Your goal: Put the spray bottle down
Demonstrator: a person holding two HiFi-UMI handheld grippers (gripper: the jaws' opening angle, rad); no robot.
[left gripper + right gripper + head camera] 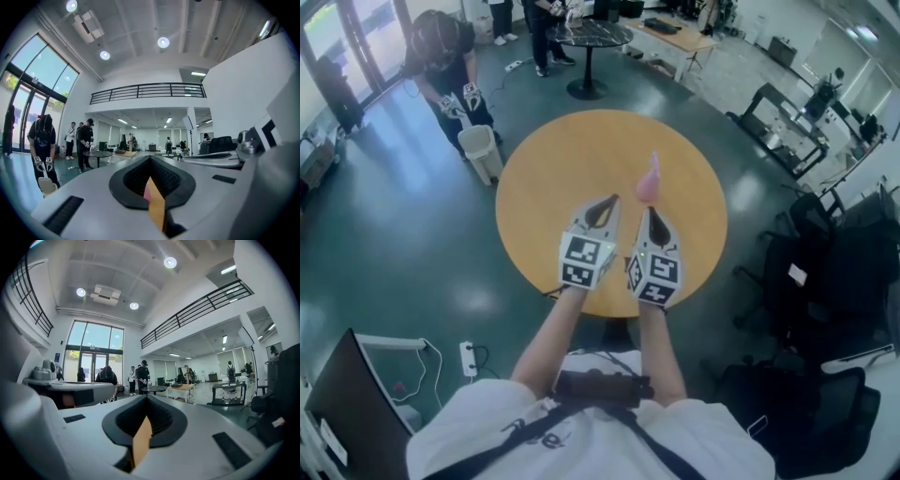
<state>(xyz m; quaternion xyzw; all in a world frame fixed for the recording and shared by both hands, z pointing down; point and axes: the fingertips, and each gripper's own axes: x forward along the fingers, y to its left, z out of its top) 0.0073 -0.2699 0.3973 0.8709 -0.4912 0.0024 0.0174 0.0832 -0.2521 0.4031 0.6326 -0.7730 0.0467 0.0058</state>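
A pink spray bottle [648, 180] stands upright on the round wooden table [553, 178], right of its middle, and nothing holds it. Both grippers hang side by side above the table's near edge, pointing level. My left gripper [614, 198] is shut with nothing between its fingers; in the left gripper view its tips [150, 157] meet, and a sliver of tabletop and pink shows through the hollow behind them. My right gripper [650, 210] is shut and empty too, its tips just short of the bottle in the head view. Its jaws [147, 397] meet in the right gripper view.
A white bin [480, 152] stands on the floor left of the table, with a person [441, 52] bent over beside it. A dark round table [589, 37] stands farther back. Black office chairs [825, 272] crowd the right side. A power strip [469, 356] lies at lower left.
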